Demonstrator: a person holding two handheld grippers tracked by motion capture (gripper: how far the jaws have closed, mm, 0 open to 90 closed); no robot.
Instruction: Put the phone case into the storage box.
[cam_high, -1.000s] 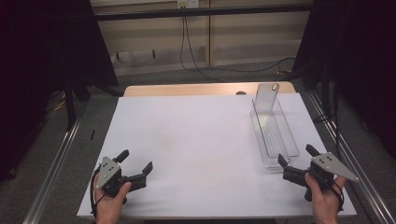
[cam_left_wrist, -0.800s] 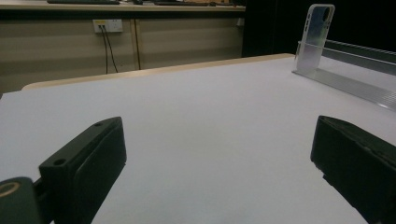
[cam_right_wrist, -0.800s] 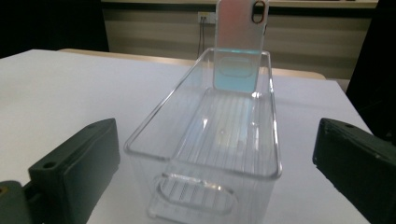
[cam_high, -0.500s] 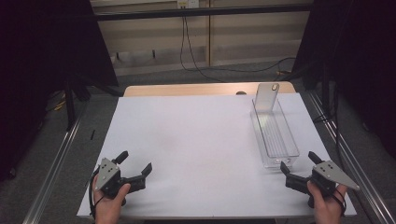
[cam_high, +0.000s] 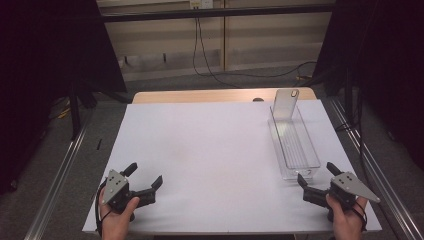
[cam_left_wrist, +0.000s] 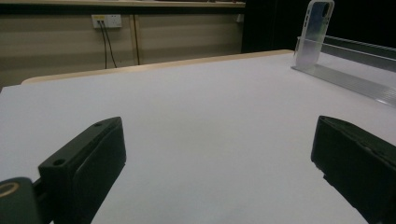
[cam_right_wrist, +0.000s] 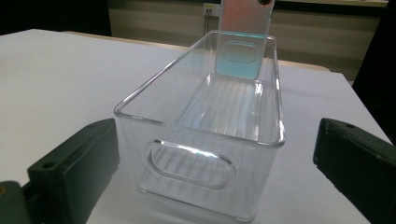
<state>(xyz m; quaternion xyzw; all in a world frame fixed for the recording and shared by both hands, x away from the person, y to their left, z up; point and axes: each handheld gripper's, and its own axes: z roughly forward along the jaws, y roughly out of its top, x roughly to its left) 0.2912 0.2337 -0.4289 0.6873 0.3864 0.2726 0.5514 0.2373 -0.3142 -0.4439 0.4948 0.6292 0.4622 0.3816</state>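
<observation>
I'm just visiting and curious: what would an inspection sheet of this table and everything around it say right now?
Surface: white table top, bare apart from the bin.
Job's things: clear plastic bin at the right side; clear phone case standing upright at the bin's far end.
Clutter: nothing seen.
Grippers: left gripper open, holding nothing, near the front left edge; right gripper open, holding nothing, just short of the bin's near end.
Cables: two black cables hang from a wall socket to the floor.
Surroundings: dark curtains both sides, metal rails beside the table.
</observation>
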